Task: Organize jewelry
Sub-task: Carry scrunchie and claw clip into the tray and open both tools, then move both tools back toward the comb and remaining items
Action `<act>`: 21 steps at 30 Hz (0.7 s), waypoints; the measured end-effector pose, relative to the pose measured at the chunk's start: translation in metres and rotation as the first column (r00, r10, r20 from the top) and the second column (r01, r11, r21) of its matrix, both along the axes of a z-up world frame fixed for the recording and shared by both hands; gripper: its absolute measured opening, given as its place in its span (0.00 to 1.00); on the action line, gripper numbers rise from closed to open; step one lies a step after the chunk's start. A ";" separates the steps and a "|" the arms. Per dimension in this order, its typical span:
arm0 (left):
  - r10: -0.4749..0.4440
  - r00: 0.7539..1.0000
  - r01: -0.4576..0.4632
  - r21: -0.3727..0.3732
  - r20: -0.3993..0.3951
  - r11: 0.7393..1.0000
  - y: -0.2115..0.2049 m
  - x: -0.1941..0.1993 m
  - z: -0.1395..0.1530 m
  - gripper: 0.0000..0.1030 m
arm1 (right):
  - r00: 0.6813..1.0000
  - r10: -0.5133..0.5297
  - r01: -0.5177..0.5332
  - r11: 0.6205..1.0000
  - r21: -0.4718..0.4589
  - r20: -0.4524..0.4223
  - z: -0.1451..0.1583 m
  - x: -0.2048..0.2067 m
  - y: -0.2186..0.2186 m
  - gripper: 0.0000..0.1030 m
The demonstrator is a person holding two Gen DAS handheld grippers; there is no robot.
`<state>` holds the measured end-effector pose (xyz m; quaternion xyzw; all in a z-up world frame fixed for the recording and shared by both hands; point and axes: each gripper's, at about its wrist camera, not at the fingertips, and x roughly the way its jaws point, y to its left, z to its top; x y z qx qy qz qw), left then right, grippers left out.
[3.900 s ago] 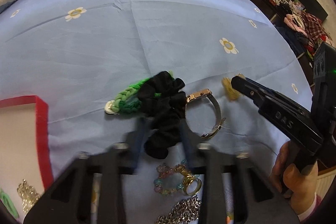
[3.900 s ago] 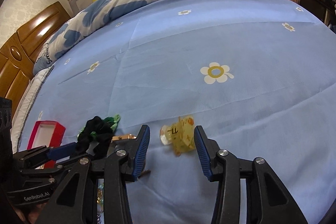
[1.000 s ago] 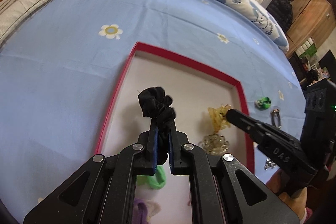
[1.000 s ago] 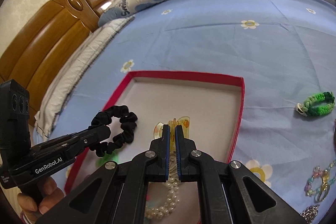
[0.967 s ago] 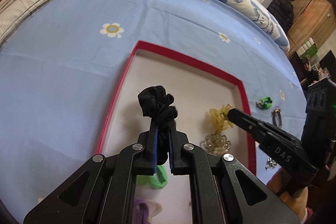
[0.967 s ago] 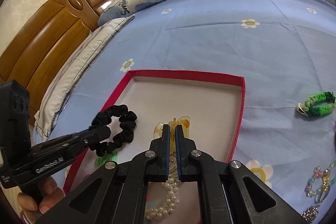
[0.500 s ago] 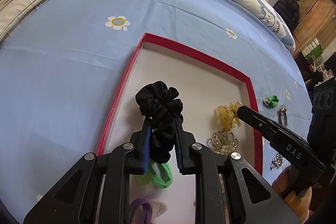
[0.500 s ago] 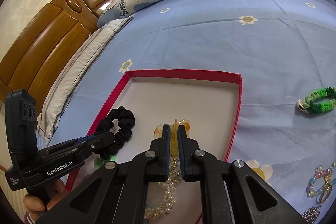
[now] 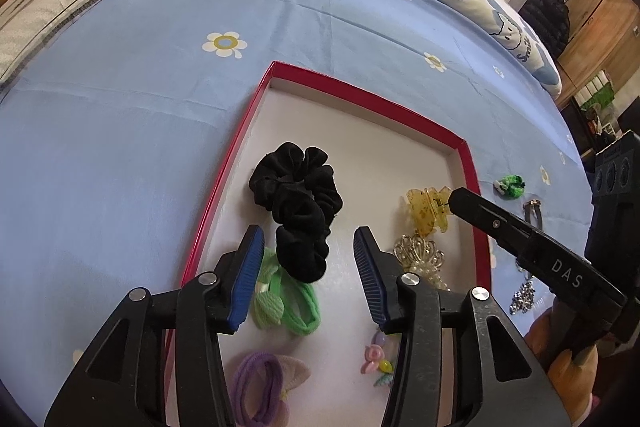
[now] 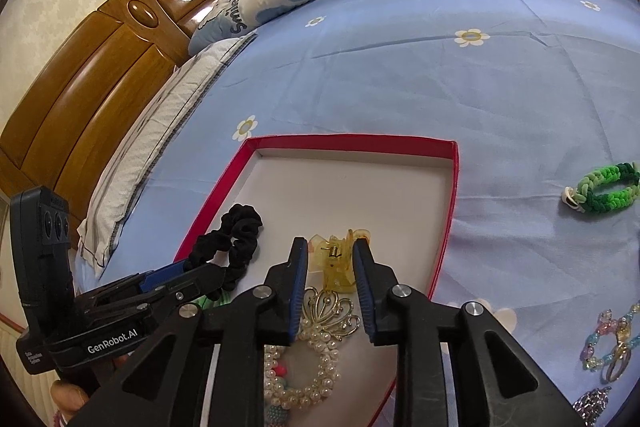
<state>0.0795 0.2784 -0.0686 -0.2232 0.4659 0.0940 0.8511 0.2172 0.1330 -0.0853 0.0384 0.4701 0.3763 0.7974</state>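
Note:
A red-rimmed tray [image 9: 362, 93] with a white floor lies on the blue bedsheet; it also shows in the right wrist view [image 10: 348, 142]. A black scrunchie [image 9: 298, 205] lies in the tray, and my left gripper [image 9: 308, 245] is open around its near end. The scrunchie shows in the right wrist view too [image 10: 236, 241]. A yellow hair claw [image 10: 338, 261] lies in the tray between the open jaws of my right gripper [image 10: 330, 251]; the claw [image 9: 428, 209] sits at that gripper's tip in the left wrist view.
The tray also holds a gold crown piece with pearls [image 9: 420, 255], a green hair tie [image 9: 288, 301], a purple hair tie [image 9: 260, 391] and a pastel clip [image 9: 376, 365]. On the sheet to the right lie a green braided bracelet [image 10: 600, 189], a beaded bracelet [image 10: 612, 341] and a silver chain [image 9: 524, 293].
Both grippers have opened. The left let go of the black scrunchie, which now lies in the tray. The right let go of the yellow hair claw, which rests on the tray floor.

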 end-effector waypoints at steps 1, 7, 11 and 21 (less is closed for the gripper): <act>0.001 1.000 -0.001 -0.001 0.002 1.000 0.000 -0.001 0.001 0.46 | 1.000 0.000 0.000 1.000 0.001 0.003 0.002 0.000 0.000 0.29; 0.000 0.999 -0.001 0.009 0.033 1.000 -0.008 -0.015 0.017 0.47 | 1.000 -0.013 0.012 1.000 0.023 0.021 0.015 -0.008 -0.012 0.33; -0.005 0.999 0.004 0.007 0.050 1.000 -0.017 -0.025 0.027 0.48 | 0.999 -0.020 0.019 0.999 0.035 0.029 0.023 -0.018 -0.028 0.39; -0.062 0.995 0.062 0.002 0.079 0.998 -0.054 -0.043 0.044 0.50 | 0.997 -0.069 0.067 0.997 0.032 0.048 0.031 -0.052 -0.086 0.45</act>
